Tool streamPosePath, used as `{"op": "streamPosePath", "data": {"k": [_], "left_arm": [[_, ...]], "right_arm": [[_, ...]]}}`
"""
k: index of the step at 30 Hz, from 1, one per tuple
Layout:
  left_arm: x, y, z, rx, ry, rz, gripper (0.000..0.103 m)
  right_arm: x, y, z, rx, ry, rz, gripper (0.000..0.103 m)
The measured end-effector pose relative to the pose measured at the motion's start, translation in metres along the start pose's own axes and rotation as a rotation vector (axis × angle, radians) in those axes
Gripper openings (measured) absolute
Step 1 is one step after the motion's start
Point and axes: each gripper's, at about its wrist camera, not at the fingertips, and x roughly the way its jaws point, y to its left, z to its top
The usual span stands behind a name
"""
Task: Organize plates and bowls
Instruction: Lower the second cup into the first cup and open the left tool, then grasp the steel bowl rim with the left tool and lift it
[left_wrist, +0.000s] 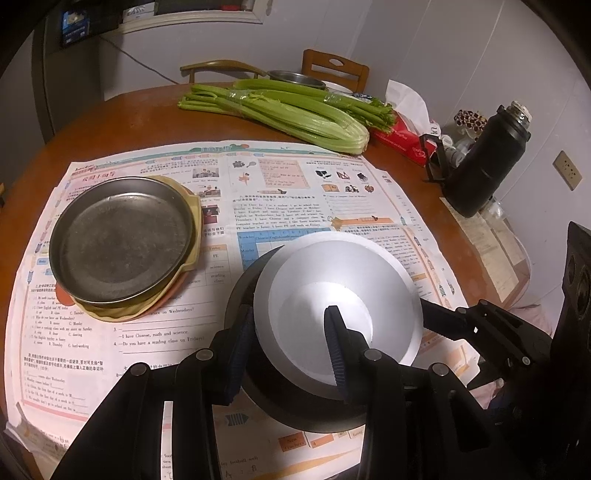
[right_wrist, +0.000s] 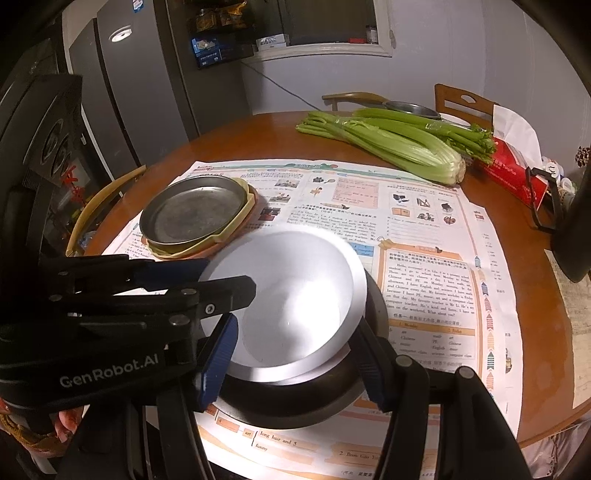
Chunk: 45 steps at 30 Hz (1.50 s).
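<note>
At the left of the round brown wooden desk (left_wrist: 122, 110) stood a stack of plates (left_wrist: 123, 243): a dull grey metal plate on top, a pale yellow one beneath and an orange-red one at the bottom, all on a spread sheet of printed newspaper (left_wrist: 295, 184). Nearer the middle sat the white bowls (left_wrist: 340, 291), nested and resting in a shallow black bowl (left_wrist: 266, 398). The left gripper (left_wrist: 288, 354) had its jaws narrow, astride the near-left rim of the white bowls, one blue pad inside and one outside; whether the pads pressed could not be told. The right gripper (right_wrist: 295, 365) had its jaws closed on the black bowl's near rim, spanning it edge to edge. In my judgement the chief risk was slippage: the smooth white rim could slide from a loose pinch, or the top bowl could lift alone and tip the nest. Any drag on the black bowl could also wrinkle the newspaper and jog the plate stack. Farther right lay a bunch of green celery (left_wrist: 280, 110), a red tissue box (left_wrist: 402, 142) and a black flask (left_wrist: 487, 158). Behind stood wooden chairs, a grey refrigerator (right_wrist: 147, 92) and a pale wall, in dim light.
</note>
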Motion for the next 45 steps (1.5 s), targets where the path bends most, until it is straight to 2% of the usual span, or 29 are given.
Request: {"op": "streamPosePath", "data": {"k": [16,29,38,45], "left_arm": [[-0.011,0.003,0.0,-0.008,-0.025,-0.002,0.041],[-0.031,0.014,0.004,-0.028,-0.069,0.018,0.057],[-0.015,0.028,0.001,-0.076,-0.023,0.028,0.059],[0.0,0.034,-0.001,-0.107,0.009,0.014,0.059]], "right_arm": [[-0.012,-0.007,0.003,0.021,-0.03,-0.015,0.062],[-0.04,-0.02,0.01,0.068,-0.115,-0.011,0.062],[-0.029,-0.04,0.009,0.136,-0.072,-0.013,0.062],[-0.013,-0.052,0.002,0.187,-0.021,0.02,0.062]]}}
